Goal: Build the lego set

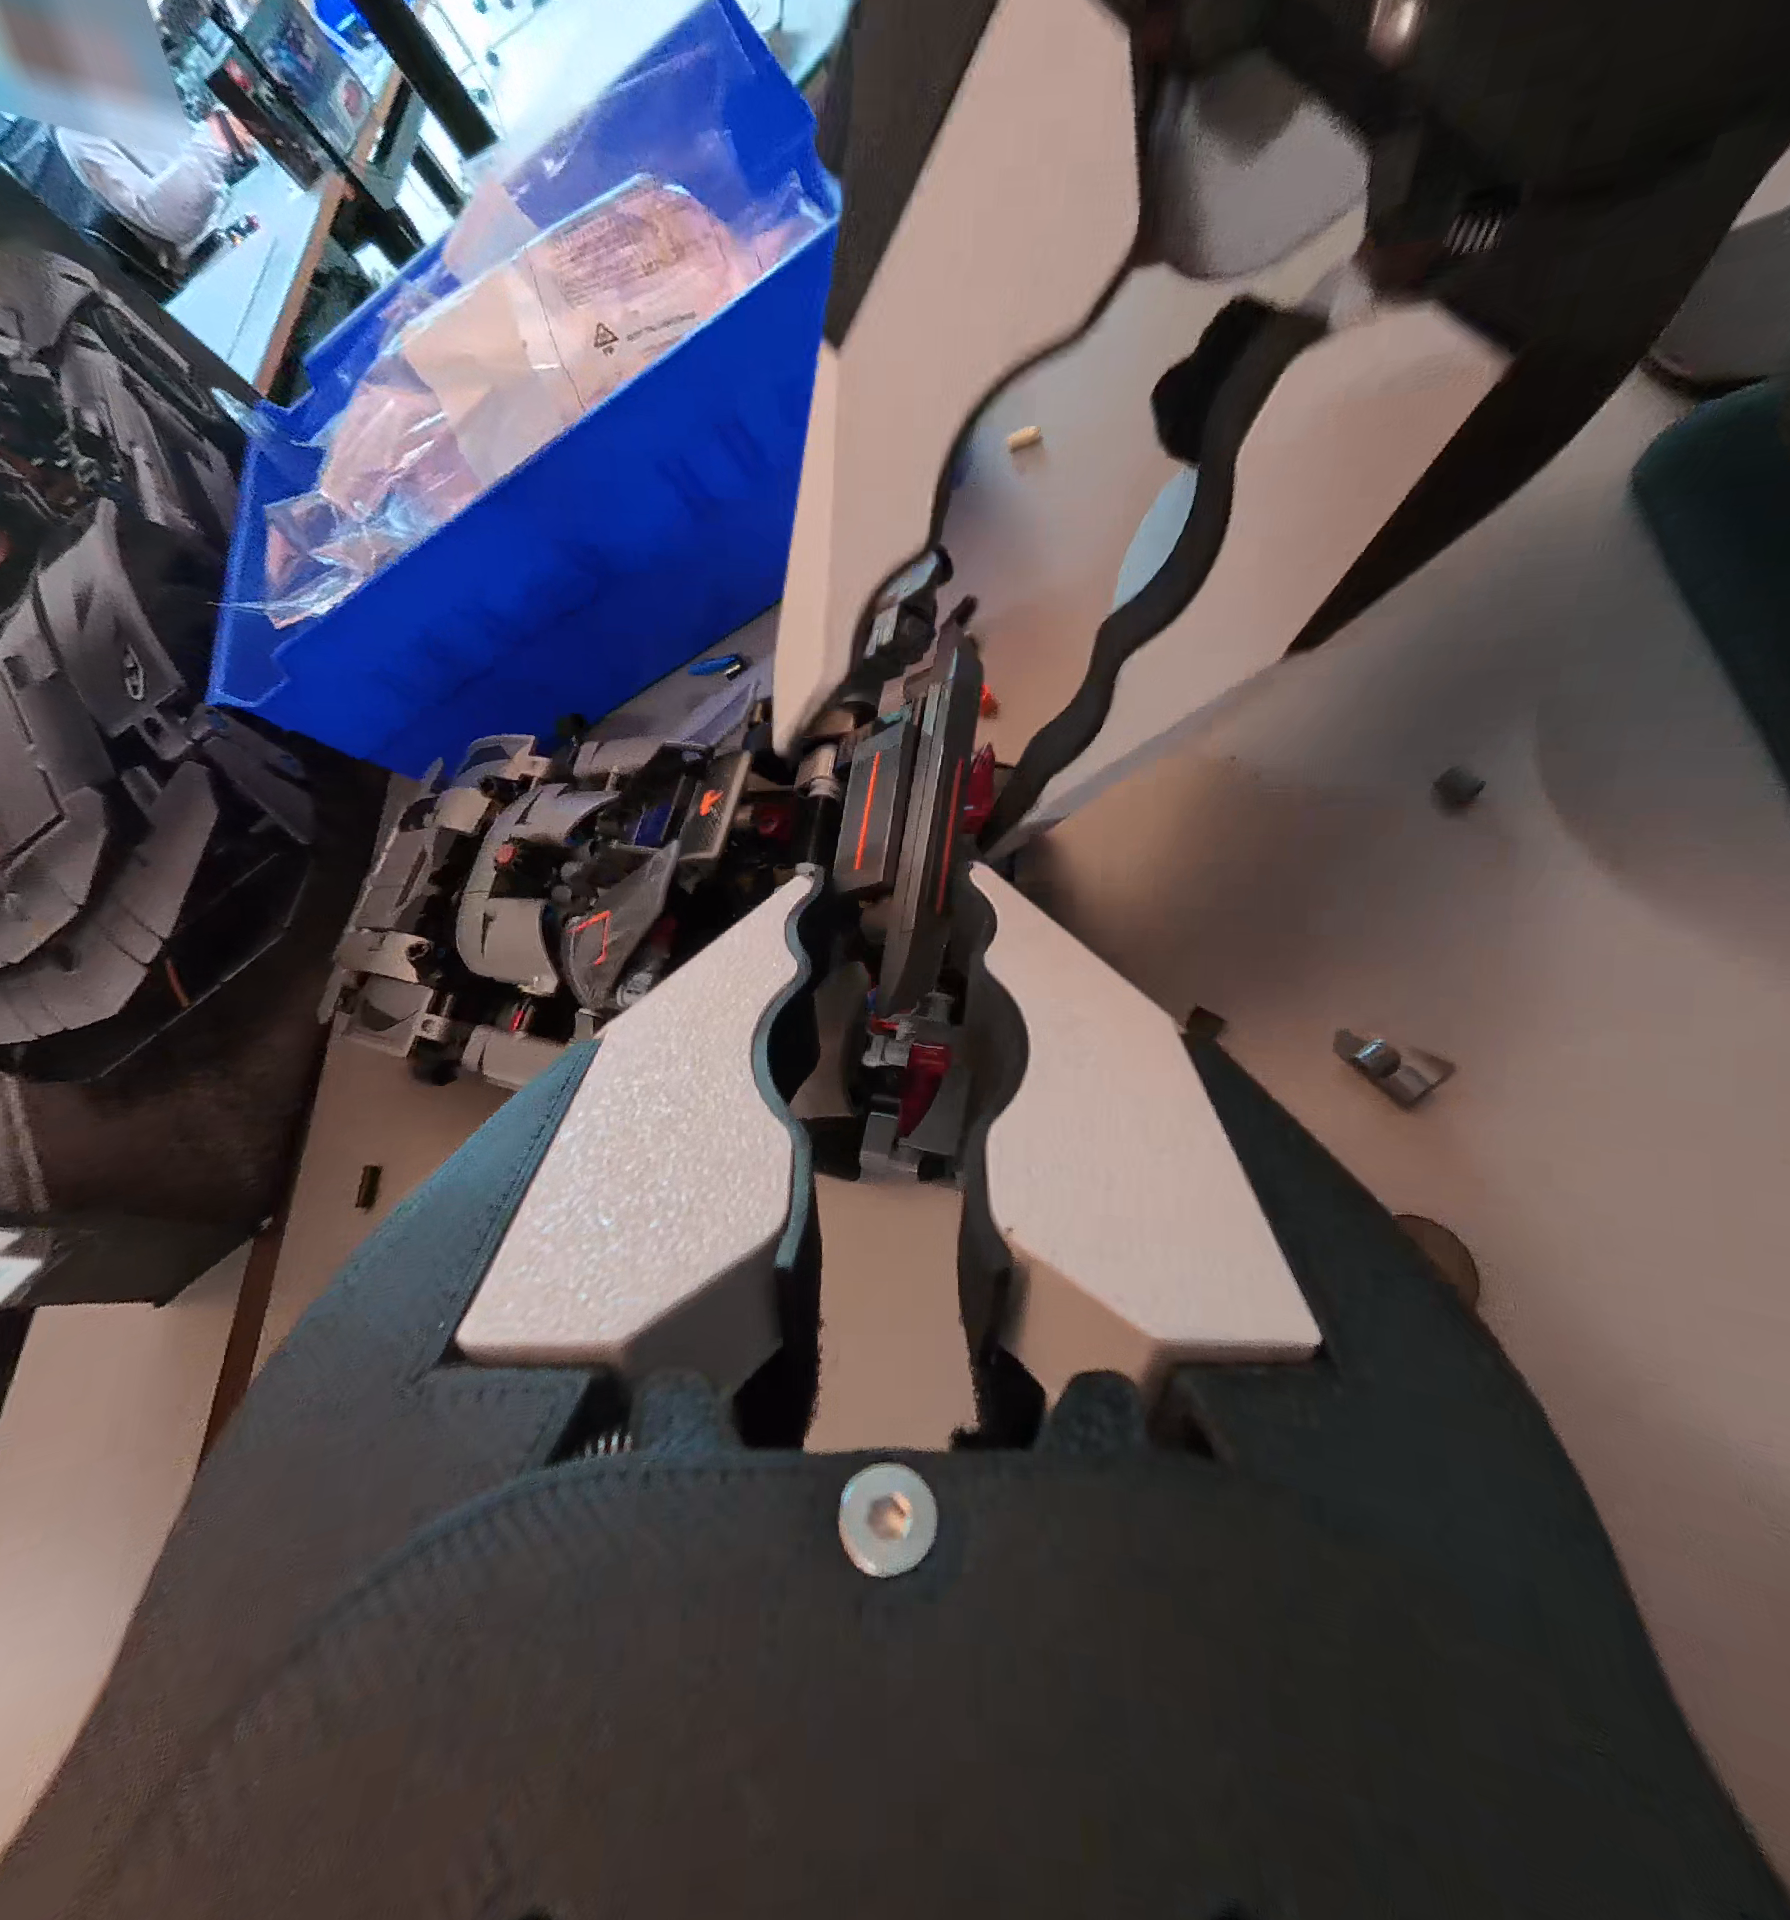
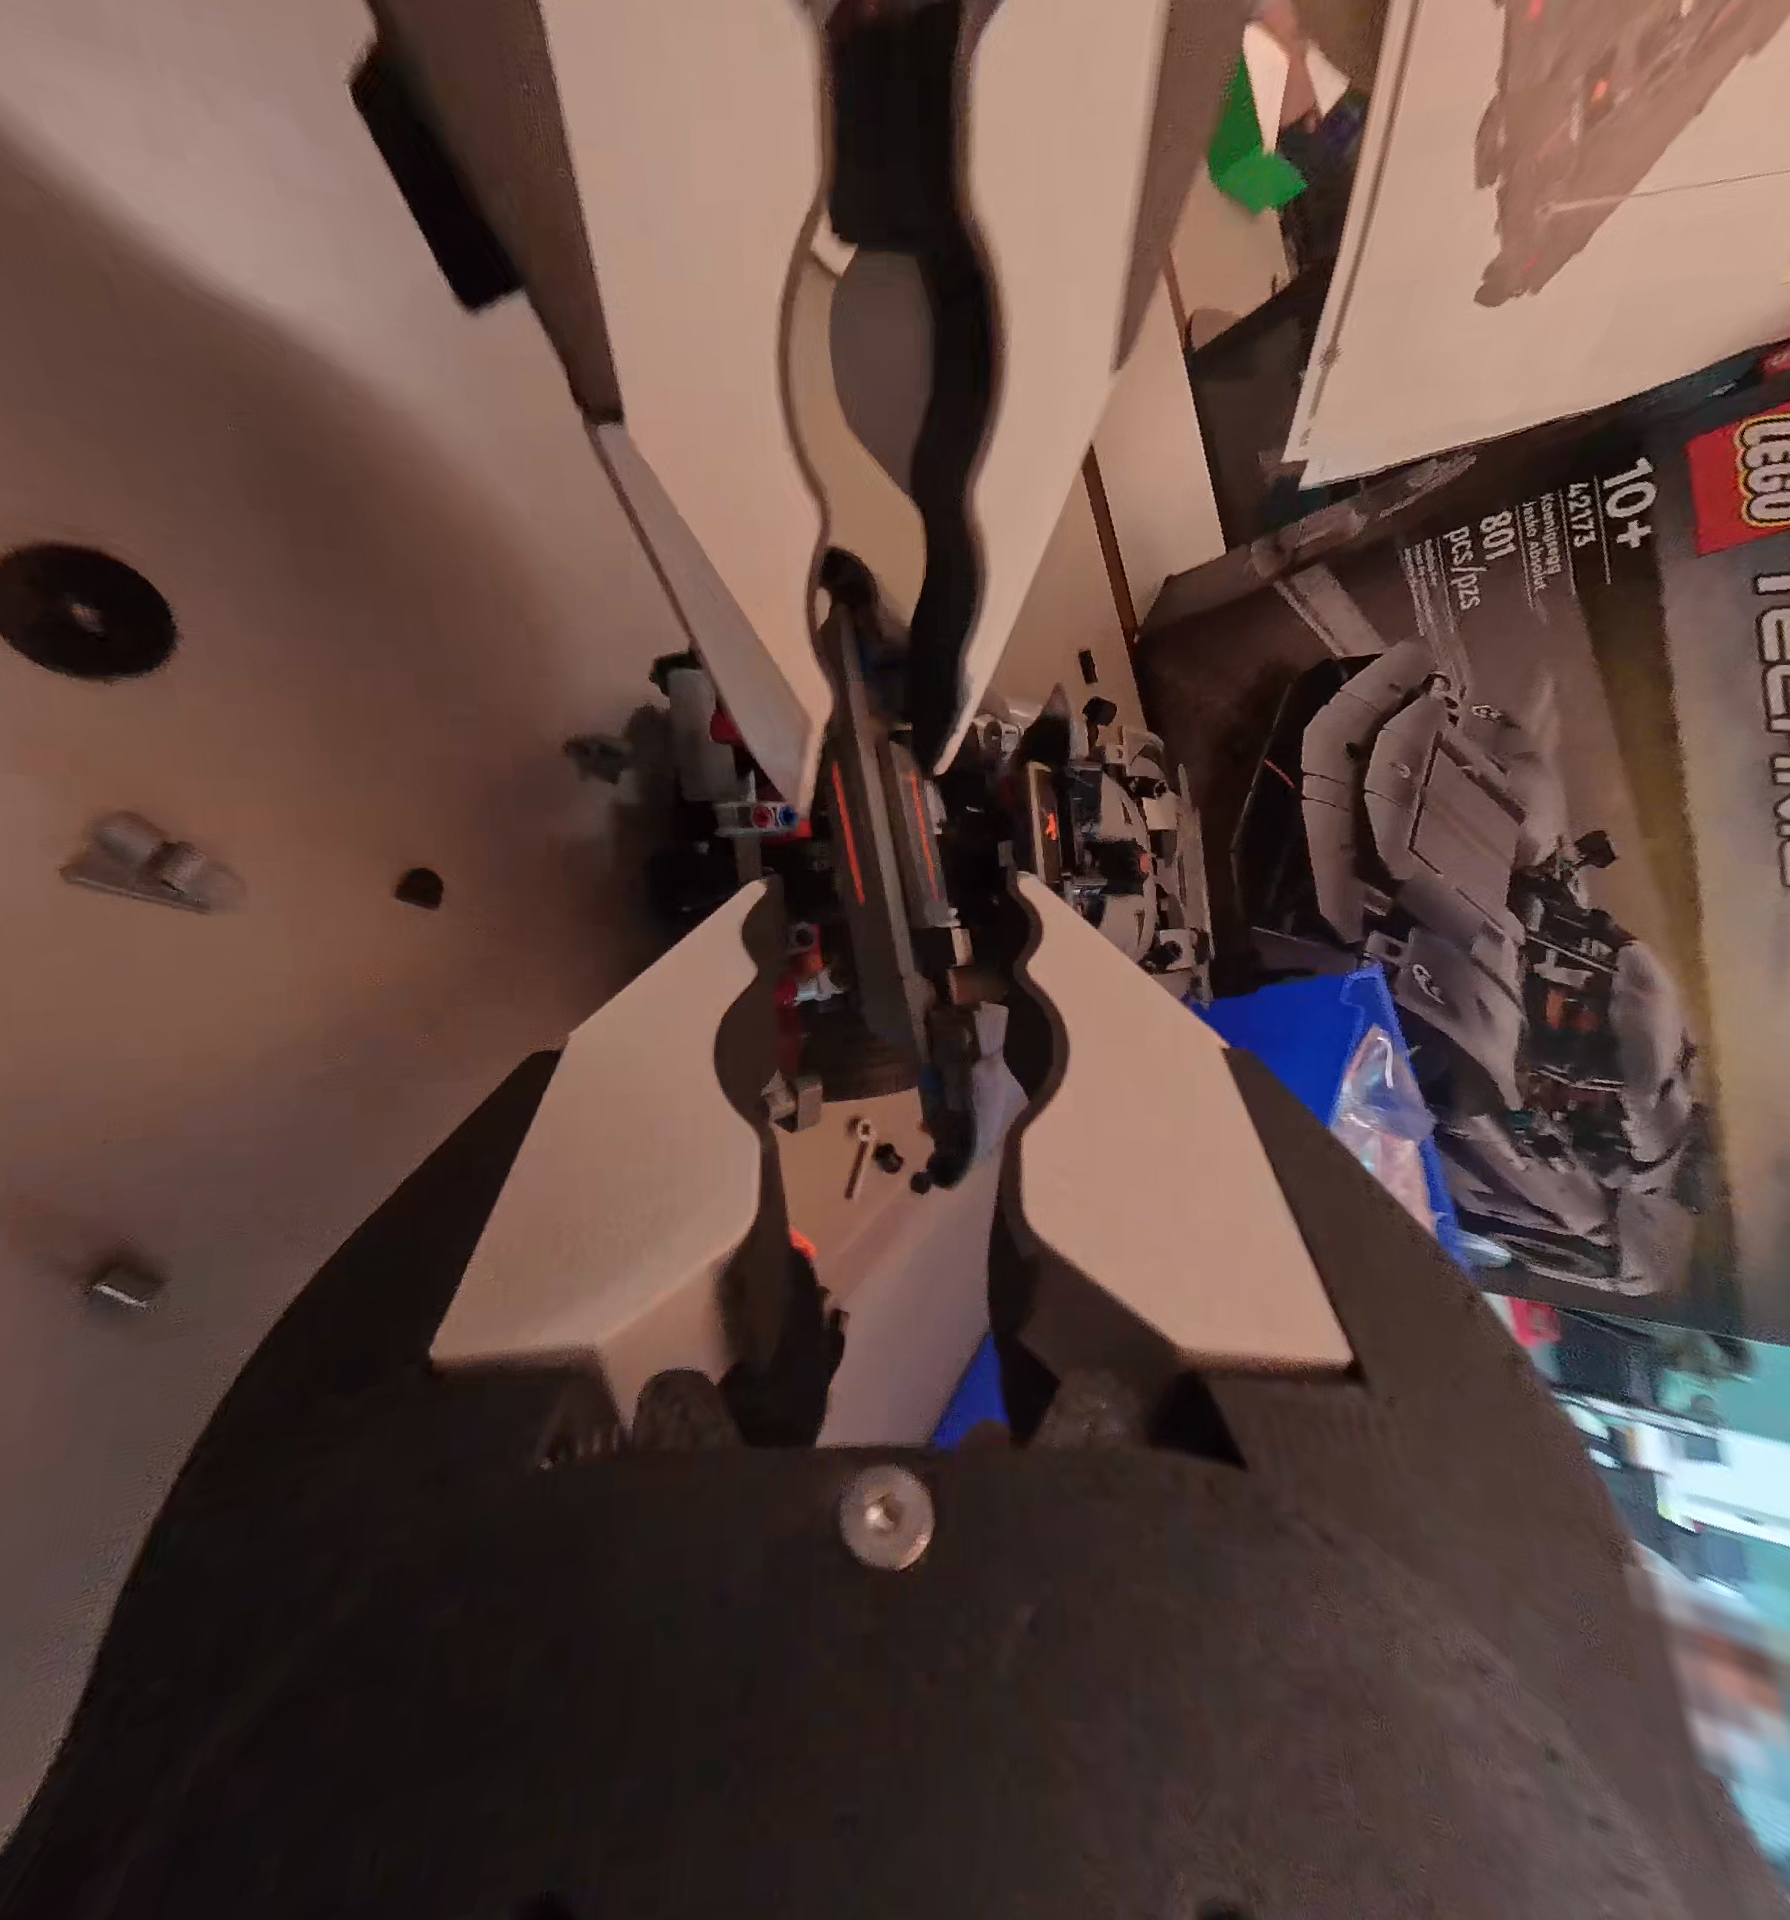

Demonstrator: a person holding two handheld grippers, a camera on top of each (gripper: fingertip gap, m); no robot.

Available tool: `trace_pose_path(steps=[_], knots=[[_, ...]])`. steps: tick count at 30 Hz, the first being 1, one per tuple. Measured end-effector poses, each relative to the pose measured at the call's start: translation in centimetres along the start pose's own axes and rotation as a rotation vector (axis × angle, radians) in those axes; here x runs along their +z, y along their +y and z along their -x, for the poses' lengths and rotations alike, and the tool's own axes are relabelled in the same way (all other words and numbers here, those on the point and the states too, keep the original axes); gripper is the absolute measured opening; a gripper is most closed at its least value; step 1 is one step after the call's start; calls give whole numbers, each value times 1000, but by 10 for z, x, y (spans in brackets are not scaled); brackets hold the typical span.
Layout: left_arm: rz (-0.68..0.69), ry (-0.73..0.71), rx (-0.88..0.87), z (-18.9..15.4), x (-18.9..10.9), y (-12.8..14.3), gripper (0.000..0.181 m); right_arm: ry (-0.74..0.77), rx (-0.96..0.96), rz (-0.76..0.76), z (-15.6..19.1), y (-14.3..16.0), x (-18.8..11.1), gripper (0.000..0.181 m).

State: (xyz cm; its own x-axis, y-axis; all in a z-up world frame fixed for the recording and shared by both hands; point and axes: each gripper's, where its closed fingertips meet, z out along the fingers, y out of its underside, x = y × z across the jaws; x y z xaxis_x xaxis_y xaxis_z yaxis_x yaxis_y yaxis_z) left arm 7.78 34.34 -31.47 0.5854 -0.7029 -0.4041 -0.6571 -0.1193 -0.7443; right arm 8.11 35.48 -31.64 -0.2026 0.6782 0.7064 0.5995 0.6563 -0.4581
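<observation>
A dark grey lego sub-assembly with orange stripes (image 1: 912,821) is held in the air between my two grippers, which face each other. My left gripper (image 1: 891,883) is shut on its near end. My right gripper (image 1: 886,790) comes in from above and is closed around the far end. In the right wrist view the same sub-assembly (image 2: 880,862) sits between my right gripper (image 2: 896,883) and the left gripper (image 2: 875,769). The partly built grey car model (image 1: 517,894) lies on the white table (image 1: 1493,935) just beyond; it also shows in the right wrist view (image 2: 1109,831).
A blue bin (image 1: 558,540) with plastic bags stands behind the car. The lego box (image 2: 1493,831) lies beside it, with an instruction booklet (image 2: 1597,208) on top. Loose parts lie on the table: a grey piece (image 2: 148,862), a small dark piece (image 2: 418,885), small pins (image 2: 860,1143). The grippers are tip to tip, or close to it.
</observation>
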Motion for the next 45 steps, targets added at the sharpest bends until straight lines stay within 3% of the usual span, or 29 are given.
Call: trace_pose_path(steps=[3, 7, 12, 16, 18, 22, 27, 36, 45], knots=[[-22, 31, -45, 1, -3, -4, 20, 62, -96, 41, -4, 1, 6, 19], [-55, 21, -58, 3, -12, -7, 23, 64, -70, 18, -7, -5, 4, 18], [-85, -88, -89, 21, -33, 0, 49, 87, -41, -17, -10, -13, -7, 17], [-61, -165, 13, 22, -26, 10, 61, 129, -23, -28, -17, -17, -14, 17], [-56, -236, 57, 30, -21, 9, 79, 139, -17, -32, -18, -17, -14, 16], [-41, -366, 129, 52, -11, 15, 93, 141, -45, -23, -14, -17, -13, 16], [-104, -384, 194, 55, 4, 10, 80, 159, -34, -25, -17, -16, -19, 16], [-179, -326, 261, 57, 28, 4, 79, 199, -85, -14, -16, -9, -4, 16], [-231, -325, 276, 50, 36, 1, 48, 261, -104, -50, -16, -11, 0, 17]])
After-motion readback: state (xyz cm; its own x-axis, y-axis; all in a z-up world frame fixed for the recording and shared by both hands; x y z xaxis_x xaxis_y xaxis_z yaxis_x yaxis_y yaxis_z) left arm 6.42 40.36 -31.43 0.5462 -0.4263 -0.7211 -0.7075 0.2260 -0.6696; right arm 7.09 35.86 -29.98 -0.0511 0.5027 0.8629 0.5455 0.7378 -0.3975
